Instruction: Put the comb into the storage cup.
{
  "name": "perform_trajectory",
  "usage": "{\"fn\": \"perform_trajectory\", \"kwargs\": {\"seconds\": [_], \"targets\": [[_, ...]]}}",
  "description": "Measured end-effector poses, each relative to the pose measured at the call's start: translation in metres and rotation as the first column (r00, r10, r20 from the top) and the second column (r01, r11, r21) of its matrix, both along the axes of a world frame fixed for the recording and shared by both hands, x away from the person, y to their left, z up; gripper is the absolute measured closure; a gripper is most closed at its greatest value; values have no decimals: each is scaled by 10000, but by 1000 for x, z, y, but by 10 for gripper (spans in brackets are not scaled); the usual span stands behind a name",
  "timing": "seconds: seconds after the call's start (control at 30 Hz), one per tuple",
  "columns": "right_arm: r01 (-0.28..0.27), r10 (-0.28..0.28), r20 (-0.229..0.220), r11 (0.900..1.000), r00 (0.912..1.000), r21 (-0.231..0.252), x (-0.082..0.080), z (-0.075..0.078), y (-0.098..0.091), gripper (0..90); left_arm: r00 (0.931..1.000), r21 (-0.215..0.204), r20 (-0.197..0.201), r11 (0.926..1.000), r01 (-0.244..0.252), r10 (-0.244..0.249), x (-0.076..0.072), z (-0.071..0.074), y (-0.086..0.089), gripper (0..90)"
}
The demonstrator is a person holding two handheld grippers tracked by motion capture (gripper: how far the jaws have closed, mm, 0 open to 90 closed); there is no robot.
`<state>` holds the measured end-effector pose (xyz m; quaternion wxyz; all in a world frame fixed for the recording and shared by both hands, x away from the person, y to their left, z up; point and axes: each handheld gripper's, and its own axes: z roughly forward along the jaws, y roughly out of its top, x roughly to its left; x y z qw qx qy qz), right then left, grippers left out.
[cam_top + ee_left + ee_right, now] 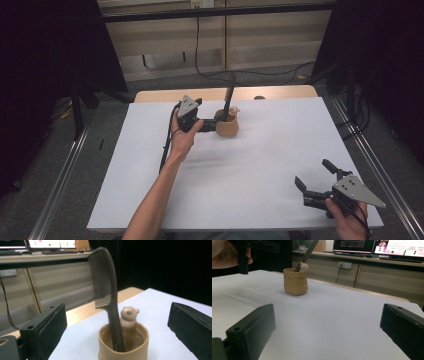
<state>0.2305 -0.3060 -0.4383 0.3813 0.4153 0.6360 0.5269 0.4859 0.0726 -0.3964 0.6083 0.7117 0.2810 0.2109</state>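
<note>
While my left gripper (212,123) sits at the tan cup (227,126), my right gripper (312,177) rests far off.
From the left: my left jaws stand wide apart, one on each side of the cup, not touching it in the left gripper view; a dark comb (106,287) stands tilted inside it, beside a small bear figure (128,317). Across the white table (260,165), near its front right corner, my right jaws gape open on nothing.
</note>
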Motion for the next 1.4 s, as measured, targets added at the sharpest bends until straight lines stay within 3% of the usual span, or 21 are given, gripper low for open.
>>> {"fn": "perform_trajectory", "kwargs": {"seconds": [0.07,0.13,0.3,0.43,0.57,0.73,0.8,1.0,1.17,1.33,1.4], "targets": [[30,-31,8,10000,10000,20,1,0,0,0,10000,-117,-14,9999,97,-97,-3,0,2,24],[55,-55,8,10000,10000,25,1,-1,0,0,9998,-44,187,10000,-33,34,-7,-1,6,26],[58,-58,20,10000,10000,-44,0,0,0,0,9994,-398,188,9988,-271,279,-15,0,14,20],[94,-94,38,10000,9999,23,0,0,0,0,9992,-196,173,9991,-368,371,-19,5,20,13],[51,-51,43,10000,10000,-11,0,0,0,0,9988,-377,263,9985,-407,417,-27,10,28,9],[74,-74,74,10000,9999,-19,-1,1,0,0,9975,-380,510,9982,-465,484,-37,14,38,13],[52,-52,89,10000,9999,-26,-1,1,1,0,9950,-156,737,9977,-661,670,-41,15,42,17],[115,-114,138,9999,9998,-94,-3,2,2,0,9959,-446,656,9972,-595,624,-52,19,56,19],[112,-111,161,9999,9998,-114,-3,2,2,0,9969,-258,634,9987,-447,462,-60,17,65,28],[164,-163,154,9998,9997,-81,-3,2,1,0,9943,-141,586,9959,-888,895,-65,13,76,35],[165,-164,156,9998,9997,-63,-3,2,1,0,9948,-296,559,9961,-834,850,-67,12,81,33]]}}
